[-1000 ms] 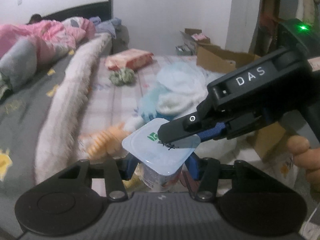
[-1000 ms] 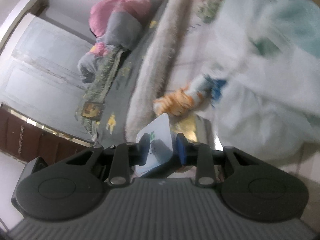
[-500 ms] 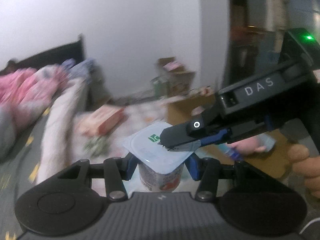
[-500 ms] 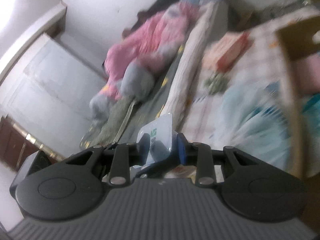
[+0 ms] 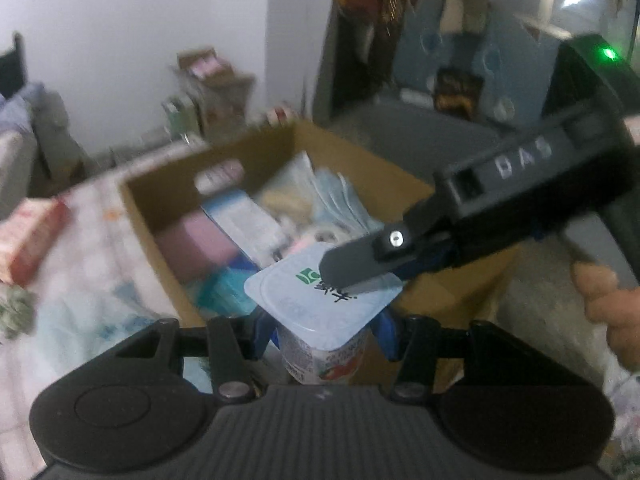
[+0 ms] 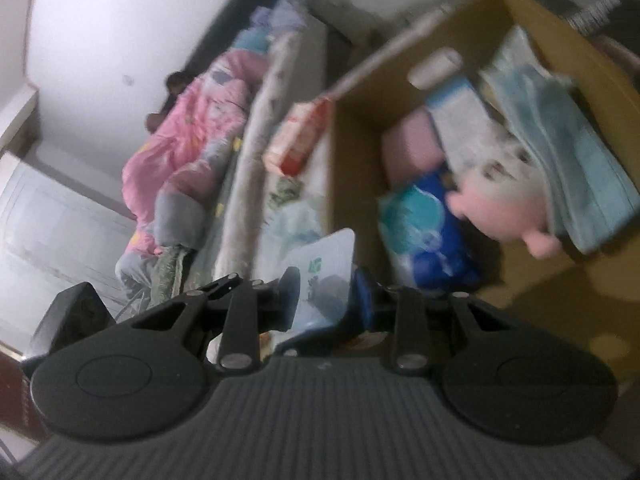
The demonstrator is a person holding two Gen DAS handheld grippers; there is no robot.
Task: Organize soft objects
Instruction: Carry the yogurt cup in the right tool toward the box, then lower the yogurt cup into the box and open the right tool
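A yogurt cup [image 5: 320,356] with a pale blue foil lid [image 5: 316,300] stands upright in my left gripper [image 5: 324,332], which is shut on its sides. My right gripper [image 6: 326,292] comes in from the right and is shut on the lid's edge [image 6: 324,256]; its upper finger [image 5: 352,268] lies across the lid. Both hang just in front of an open cardboard box [image 5: 160,216]. The box [image 6: 352,160] holds a pink plush toy [image 6: 504,208], a blue pack [image 6: 428,240], folded light blue cloth [image 6: 568,152] and a pink block [image 5: 192,240].
A person's hand [image 5: 608,308] holds the right gripper's handle. Left of the box, a red and white pack [image 5: 32,236] and a green bundle [image 5: 16,312] lie on a pale sheet. Further left is a bed with a pink quilt [image 6: 192,128]. More cartons stand by the far wall.
Both grippers have swung right with the cup, from over the sheet with the orange and blue soft toys to the open cardboard box. Both grips look unchanged.
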